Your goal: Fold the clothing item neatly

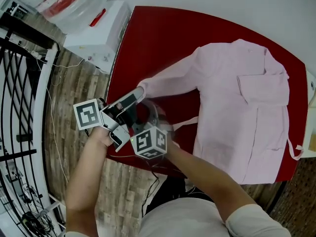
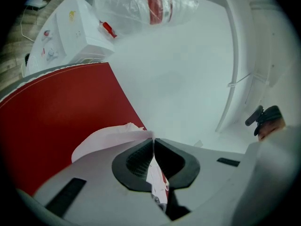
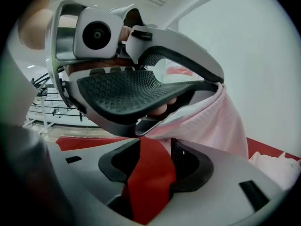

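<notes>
A pink long-sleeved shirt (image 1: 247,107) lies spread flat on the red table (image 1: 158,33), one sleeve (image 1: 173,75) stretched toward the near left corner. My left gripper (image 1: 139,91) is shut on that sleeve's cuff and lifts it off the table. In the left gripper view pink cloth (image 2: 108,138) is pinched at the left gripper (image 2: 153,141). My right gripper (image 1: 150,113) is just behind it and open. In the right gripper view only red table shows inside the right gripper (image 3: 155,142), with the left gripper's ribbed pad (image 3: 131,91) and the hanging sleeve (image 3: 211,121) close ahead.
A white box (image 1: 101,33) and a clear plastic bag (image 1: 64,1) stand beyond the table's far left corner. A black metal rack (image 1: 19,83) runs along the left over wooden floor (image 1: 79,88). Cables trail on the floor.
</notes>
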`<state>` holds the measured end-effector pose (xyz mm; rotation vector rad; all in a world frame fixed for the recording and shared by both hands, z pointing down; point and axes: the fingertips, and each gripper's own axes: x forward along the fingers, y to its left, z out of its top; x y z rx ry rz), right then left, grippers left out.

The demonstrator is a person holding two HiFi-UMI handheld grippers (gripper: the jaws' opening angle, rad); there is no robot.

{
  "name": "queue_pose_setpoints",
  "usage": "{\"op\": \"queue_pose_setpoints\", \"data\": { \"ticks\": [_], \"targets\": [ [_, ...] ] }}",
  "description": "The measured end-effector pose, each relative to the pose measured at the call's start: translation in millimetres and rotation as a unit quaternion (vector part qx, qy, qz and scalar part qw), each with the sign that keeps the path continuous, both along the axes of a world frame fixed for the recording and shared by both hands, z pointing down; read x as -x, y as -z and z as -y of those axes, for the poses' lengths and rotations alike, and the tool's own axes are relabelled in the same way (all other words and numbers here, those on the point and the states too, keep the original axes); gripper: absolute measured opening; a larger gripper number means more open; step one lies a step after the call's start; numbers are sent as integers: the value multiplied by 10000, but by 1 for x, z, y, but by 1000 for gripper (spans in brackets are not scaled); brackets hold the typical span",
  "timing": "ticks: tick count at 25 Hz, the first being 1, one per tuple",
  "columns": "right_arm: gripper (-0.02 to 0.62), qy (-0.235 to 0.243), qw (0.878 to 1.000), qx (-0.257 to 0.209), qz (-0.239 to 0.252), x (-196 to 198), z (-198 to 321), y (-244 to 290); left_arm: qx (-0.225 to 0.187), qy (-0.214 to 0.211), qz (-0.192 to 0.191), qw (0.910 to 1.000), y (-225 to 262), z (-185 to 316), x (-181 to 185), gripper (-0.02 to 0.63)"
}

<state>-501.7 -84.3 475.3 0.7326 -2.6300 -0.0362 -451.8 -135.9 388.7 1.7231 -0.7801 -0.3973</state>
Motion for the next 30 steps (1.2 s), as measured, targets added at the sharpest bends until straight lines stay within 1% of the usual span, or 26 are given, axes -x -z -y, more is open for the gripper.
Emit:
{"op": "queue_pose_setpoints", "data": {
  "ticks": [3,5,6,7,9,10,12,14,16,18,24,30],
  "targets": [
    [183,-391,9992,-31,100,-4,12,8,-4,-59,-38,10000,4,0,-7,15],
    [179,-639,9978,66,130,-10,22,10,3,-127,3,9999,5,0,-13,15],
    [160,-701,9973,155,134,-14,24,10,5,-143,30,9999,6,0,-14,15],
    [75,-719,9970,242,132,-18,26,10,-8,-152,49,9999,6,1,-14,15],
    [52,-657,9971,357,123,-25,25,10,-110,-213,86,9997,5,3,-14,15],
    [51,-617,9972,395,113,-30,24,10,-167,-263,169,9994,4,4,-14,15],
    [49,-582,9972,453,85,-41,23,10,-214,-360,583,9974,2,6,-15,15],
    [49,-560,9971,513,83,-54,21,13,-344,-497,1076,9924,1,10,-17,15],
    [49,-541,9968,570,119,-66,20,18,-514,-639,1405,9867,2,15,-22,15],
    [49,-554,9964,611,173,-79,19,25,-621,-737,1553,9832,4,19,-27,15],
    [49,-651,9946,738,326,-116,20,46,-805,-928,1792,9761,11,31,-48,15],
    [49,-697,9938,744,439,-152,25,68,-1132,-989,2165,9646,26,41,-80,15]
  ]
}}
